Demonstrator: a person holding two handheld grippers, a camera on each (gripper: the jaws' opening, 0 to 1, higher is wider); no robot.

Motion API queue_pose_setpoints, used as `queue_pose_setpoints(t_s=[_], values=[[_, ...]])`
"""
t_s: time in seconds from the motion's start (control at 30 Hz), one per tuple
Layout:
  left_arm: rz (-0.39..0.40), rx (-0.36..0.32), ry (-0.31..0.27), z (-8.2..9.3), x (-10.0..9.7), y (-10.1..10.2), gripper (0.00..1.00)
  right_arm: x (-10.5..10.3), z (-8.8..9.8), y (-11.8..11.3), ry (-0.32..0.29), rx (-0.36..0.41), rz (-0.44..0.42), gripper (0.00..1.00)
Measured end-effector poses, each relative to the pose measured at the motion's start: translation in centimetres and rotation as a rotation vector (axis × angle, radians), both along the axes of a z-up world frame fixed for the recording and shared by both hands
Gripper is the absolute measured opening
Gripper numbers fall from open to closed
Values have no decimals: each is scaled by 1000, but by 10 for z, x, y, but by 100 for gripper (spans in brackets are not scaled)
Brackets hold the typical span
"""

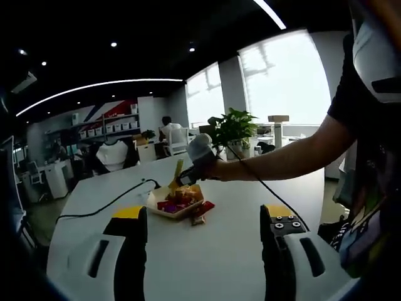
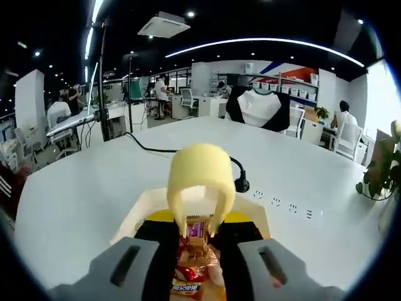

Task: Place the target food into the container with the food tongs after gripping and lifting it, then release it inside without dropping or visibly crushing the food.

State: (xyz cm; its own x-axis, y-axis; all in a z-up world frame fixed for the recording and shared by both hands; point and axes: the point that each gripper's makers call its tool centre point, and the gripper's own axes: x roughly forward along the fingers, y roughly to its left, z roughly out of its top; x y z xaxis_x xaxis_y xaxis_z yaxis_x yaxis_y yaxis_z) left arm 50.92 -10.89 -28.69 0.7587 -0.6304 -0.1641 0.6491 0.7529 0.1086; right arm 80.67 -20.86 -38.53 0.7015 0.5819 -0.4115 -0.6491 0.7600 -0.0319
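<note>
Your left tongs (image 1: 207,216) are wide open and hold nothing, low over the white table (image 1: 225,263). Your right tongs (image 2: 199,241) are squeezed tight on the yellow food tongs (image 2: 200,179). A wrapped snack (image 2: 197,229) sits between the tips of the yellow food tongs, right over the cream tray (image 2: 141,213). More snacks (image 2: 188,279) lie in the tray. One small pack (image 1: 200,217) lies on the table just beside the tray.
</note>
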Motion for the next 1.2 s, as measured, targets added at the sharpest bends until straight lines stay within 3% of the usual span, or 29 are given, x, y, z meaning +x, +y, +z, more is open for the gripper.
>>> queue_pose_setpoints(t_s=[0.2,0.47,0.9,1.2], values=[[-4,2,-1,0,-1,-2,78,-9,25,-3,-54,7,11,20],[-16,3,-5,2,-3,-7,78,-27,42,-2,-104,-31,44,20],[-28,-1,-26,8,-7,-16,78,-70,51,-3,-110,25,68,21],[-45,3,-25,6,-10,-19,78,-102,45,-4,-98,74,101,21]])
